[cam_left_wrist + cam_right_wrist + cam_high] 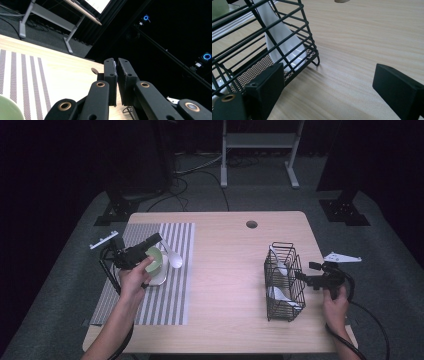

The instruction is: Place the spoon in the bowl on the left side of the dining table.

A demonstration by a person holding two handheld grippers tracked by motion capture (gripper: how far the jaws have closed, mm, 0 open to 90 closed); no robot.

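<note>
Looking down from the high view: left tongs left of centre in the frame, jaws pinched together with nothing between them, parked over the green bowl on its white plate. White spoon lying just right of the bowl on the striped placemat, scoop end towards the lower right. Probably laid there as part of a place setting, hence the closed, empty jaws hanging above.

Right tongs at the right of the frame, jaws spread wide, one jaw right up against the wire basket. Probably steadying the rack or lining up for another pick. More white spoons standing tilted inside, handles up, easy to pluck. Basket well apart from the placemat across the bare worktop.
</note>
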